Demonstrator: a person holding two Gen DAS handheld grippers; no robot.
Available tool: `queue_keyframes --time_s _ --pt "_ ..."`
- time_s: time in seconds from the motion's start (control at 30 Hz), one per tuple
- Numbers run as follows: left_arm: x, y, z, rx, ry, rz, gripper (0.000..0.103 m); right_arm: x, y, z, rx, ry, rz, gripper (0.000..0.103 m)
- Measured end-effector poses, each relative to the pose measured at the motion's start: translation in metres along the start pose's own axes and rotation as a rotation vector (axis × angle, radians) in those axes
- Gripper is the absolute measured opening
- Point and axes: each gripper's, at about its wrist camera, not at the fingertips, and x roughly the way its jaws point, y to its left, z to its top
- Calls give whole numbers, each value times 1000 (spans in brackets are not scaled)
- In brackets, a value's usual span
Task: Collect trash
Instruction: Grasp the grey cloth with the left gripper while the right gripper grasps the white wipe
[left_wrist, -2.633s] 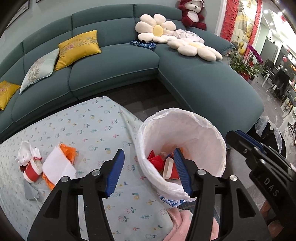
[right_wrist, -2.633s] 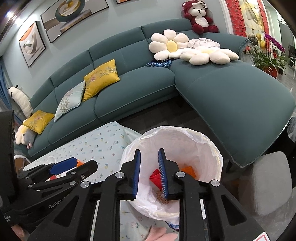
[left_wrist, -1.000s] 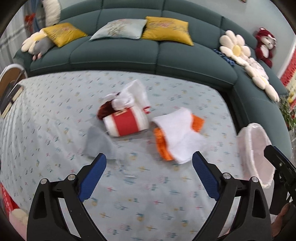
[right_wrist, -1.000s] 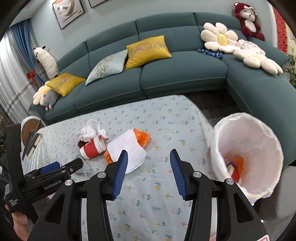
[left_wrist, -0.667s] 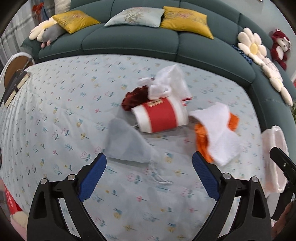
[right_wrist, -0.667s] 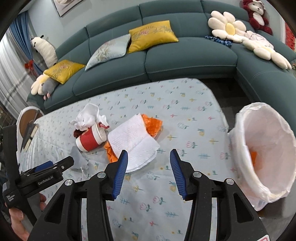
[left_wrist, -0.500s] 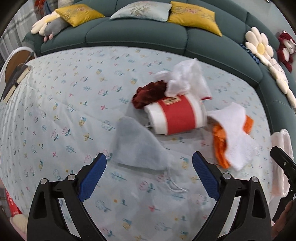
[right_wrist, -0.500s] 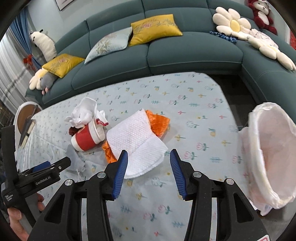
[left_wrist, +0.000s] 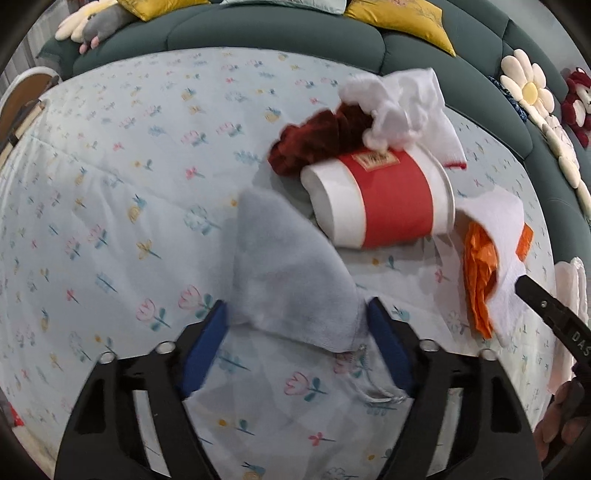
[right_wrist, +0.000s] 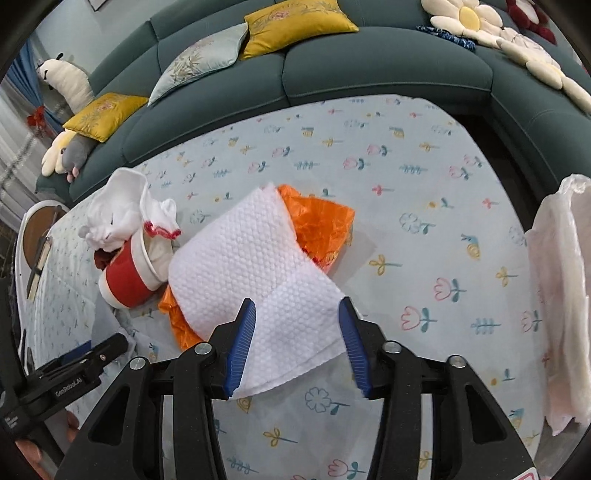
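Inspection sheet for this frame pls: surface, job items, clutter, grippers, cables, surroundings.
Surface: floral tablecloth, wrinkled.
Job's things: gray cloth piece; red-and-white paper cup on its side; white paper towel over orange plastic wrapper; crumpled white tissue and dark red scrap by the cup; lined trash bin at the table's right edge.
Clutter: nothing seen beyond the trash.
Grippers: left gripper closing, fingers straddling the gray cloth piece; right gripper closing, fingers straddling the towel's near edge.
Cables: nothing seen.
Surroundings: teal sofa, yellow cushions, plush toys.
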Motion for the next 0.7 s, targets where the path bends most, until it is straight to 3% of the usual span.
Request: queue_keyframes --time_s 0.03,0.1,0.2,0.3,0.63,0.7 --pt "-1 -3 -2 13 -6 -4 62 1 0 -2 -2 6 6 27" --pt "-4 -9 -6 28 -6 -14 47 2 2 -7 -7 18 16 8" --pt "-8 -15 -11 32 3 -35 30 -5 2 -13 -12 13 32 1" --pt "-13 -23 -17 46 5 -47 13 -18 4 -18 -35 -13 38 0" --pt "-49 -66 -32 102 -34 -99 10 -64 -9 -19 -22 -77 54 1" --pt "-53 -70 -33 105 -39 -104 10 -63 -13 -17 -7 -72 52 11"
